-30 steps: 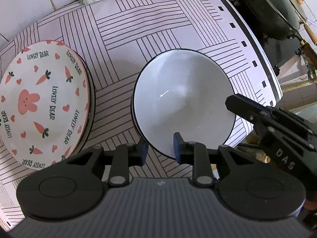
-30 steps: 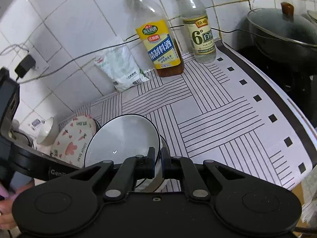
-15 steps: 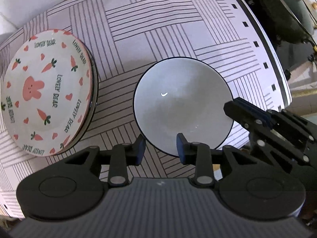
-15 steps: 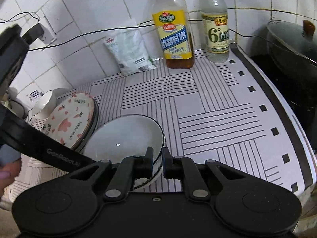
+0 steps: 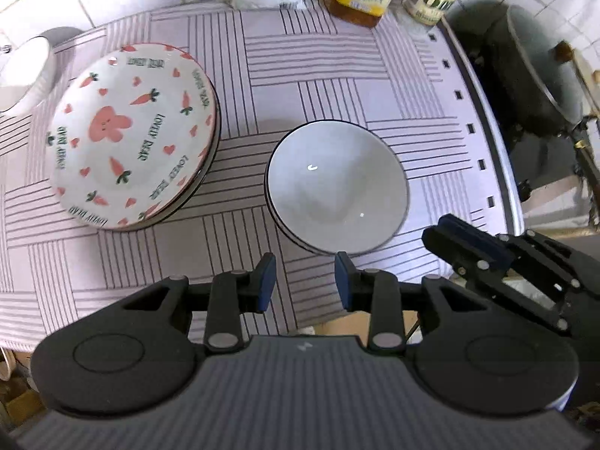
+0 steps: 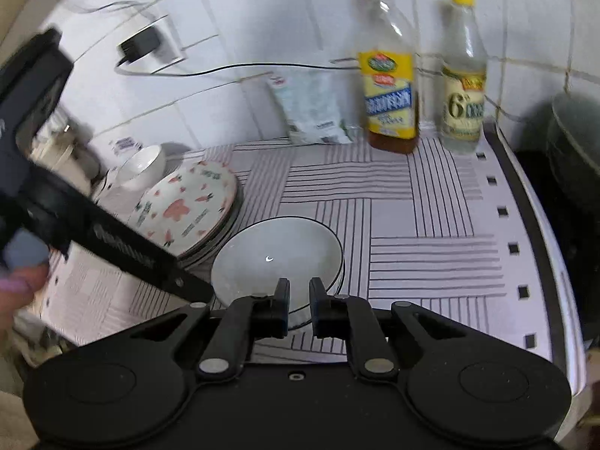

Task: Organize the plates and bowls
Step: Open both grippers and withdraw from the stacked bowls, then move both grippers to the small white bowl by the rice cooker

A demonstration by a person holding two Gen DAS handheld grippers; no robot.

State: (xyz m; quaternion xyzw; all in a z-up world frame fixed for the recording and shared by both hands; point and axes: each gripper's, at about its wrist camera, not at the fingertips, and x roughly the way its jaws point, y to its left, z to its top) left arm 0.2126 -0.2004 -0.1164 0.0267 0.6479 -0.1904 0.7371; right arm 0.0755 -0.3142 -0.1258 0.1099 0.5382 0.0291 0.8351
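Now left gripper (image 5: 304,276) spread, nothing between pads, hovering near of white bowl stack (image 5: 336,186). Right gripper (image 6: 299,307) opening, narrow gap empty, above bowl's near rim. Bunny plates (image 5: 131,135) stacked left of bowls on striped cloth (image 5: 318,75); bottles at far wall.

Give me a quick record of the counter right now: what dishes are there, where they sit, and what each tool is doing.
surface: striped mat
plates: stacked, bunny plate on top, left of bowls
bowls: nested grey bowls, mid-mat, apart from plates
left tool: open, empty, near side of the bowls
right tool: jaws opening, narrow gap, over the bowls' near rim, holding nothing
back wall: two bottles, a bag
right edge: dark pot
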